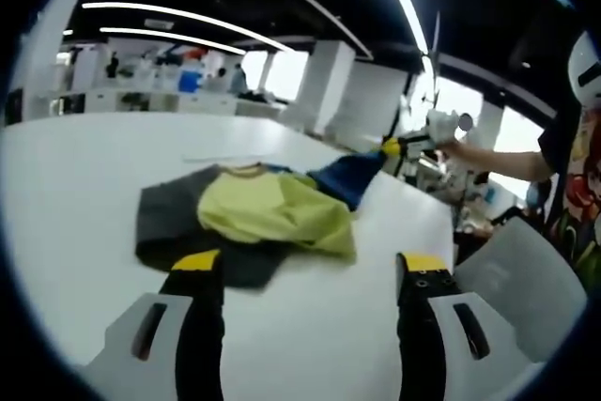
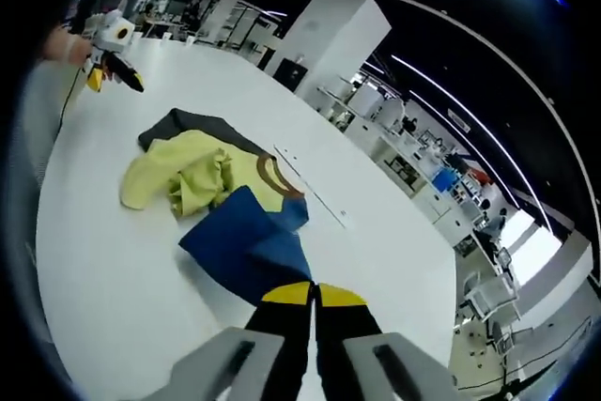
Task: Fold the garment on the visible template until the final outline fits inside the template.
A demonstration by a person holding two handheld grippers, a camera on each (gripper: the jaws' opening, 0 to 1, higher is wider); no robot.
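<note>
Right fingers point(image 2: 343, 296) are clamped on the shirt point(image 2: 246, 239); left fingers point(image 1: 195, 262) are spread apart. Shirt is crumpled, nothing folded yet.

The garment point(image 1: 249, 218) lay crumpled on the table point(image 1: 84, 194), toward its middle. In the left gripper view, the left gripper point(image 1: 308, 265) hovered on the near side of the garment, its jaws standing apart, while the right gripper point(image 1: 399, 149) sat at the garment's far right end. In the right gripper view, the right gripper point(image 2: 314, 293) met the garment's point(image 2: 221, 199) near end with its jaws together, and the left gripper point(image 2: 117, 70) hung beyond the garment, at far left. Rows of desks point(image 2: 413, 152) stood behind the table point(image 2: 113, 260).
</note>
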